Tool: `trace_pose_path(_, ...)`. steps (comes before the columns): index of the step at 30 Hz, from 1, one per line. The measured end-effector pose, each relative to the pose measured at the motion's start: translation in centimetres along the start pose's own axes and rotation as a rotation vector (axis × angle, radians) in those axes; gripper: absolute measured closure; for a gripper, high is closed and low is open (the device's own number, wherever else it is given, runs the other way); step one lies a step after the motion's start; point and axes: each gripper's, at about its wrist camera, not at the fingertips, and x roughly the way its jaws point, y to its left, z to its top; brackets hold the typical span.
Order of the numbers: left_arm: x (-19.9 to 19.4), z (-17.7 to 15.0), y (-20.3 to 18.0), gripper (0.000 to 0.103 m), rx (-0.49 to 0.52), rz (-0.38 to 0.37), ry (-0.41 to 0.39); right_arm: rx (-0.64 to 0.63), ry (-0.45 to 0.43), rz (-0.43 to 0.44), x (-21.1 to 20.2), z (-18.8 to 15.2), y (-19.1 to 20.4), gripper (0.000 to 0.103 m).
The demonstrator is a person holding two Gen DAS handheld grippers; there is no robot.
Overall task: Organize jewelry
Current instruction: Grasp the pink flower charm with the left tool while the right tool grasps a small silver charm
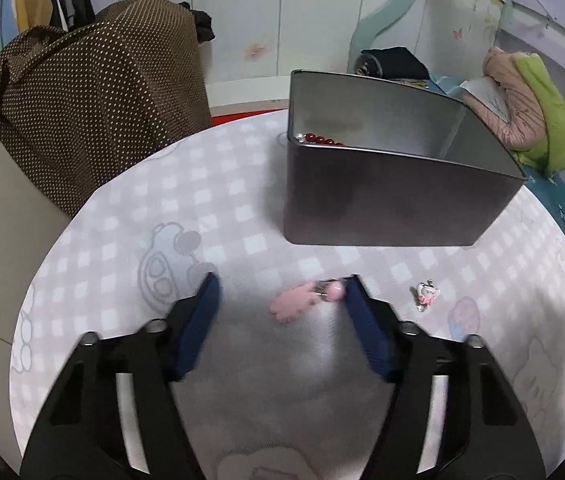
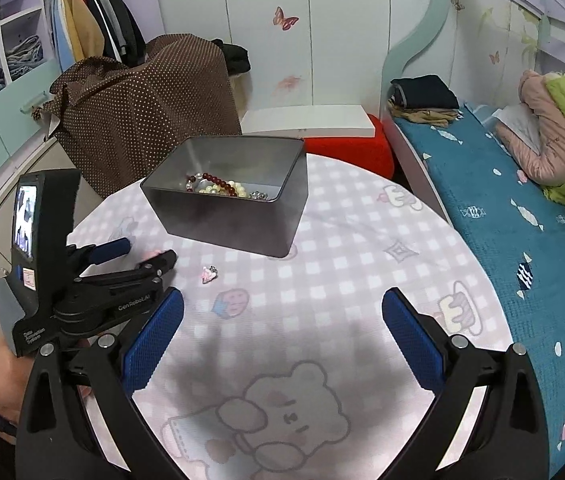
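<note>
A grey metal tin point(image 1: 382, 204) stands on the round table and holds several bead bracelets point(image 2: 218, 188); red beads point(image 1: 322, 140) show over its rim. My left gripper point(image 1: 282, 282) is open low over the table, around a pink charm with a metal ring point(image 1: 302, 300) that lies close to its right finger. A small pink-and-white charm point(image 1: 426, 294) lies to the right of it, also in the right wrist view point(image 2: 208, 274). My right gripper point(image 2: 282, 304) is open and empty, above the table's near side. The left gripper point(image 2: 142, 254) shows there too.
The table has a pink checked cartoon cloth point(image 2: 342, 280). A brown dotted cloth covers something point(image 2: 142, 108) behind the table at left. A bed with a blue sheet point(image 2: 502, 200) runs along the right. A red stool point(image 2: 346, 152) stands behind the tin.
</note>
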Motion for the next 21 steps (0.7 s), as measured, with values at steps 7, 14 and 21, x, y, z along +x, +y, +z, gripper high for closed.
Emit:
trace_pose_path(7, -0.7, -0.2, 1.3, 0.087, -0.023, -0.064, 0.009, -0.001, 0.027, 0.02, 1.7, 0.0, 0.4, 0.007)
trace_pose_path(14, -1.5, -1.0, 2.0, 0.087, -0.032, -0.085, 0.001, 0.0, 0.063, 0.037, 4.4, 0.0, 1.2, 0.007)
trace_pose_path(21, -3.1, -1.0, 2.1, 0.087, -0.035, -0.094, -0.028, -0.02, 0.062, 0.044, 6.1, 0.6, 2.5, 0.007)
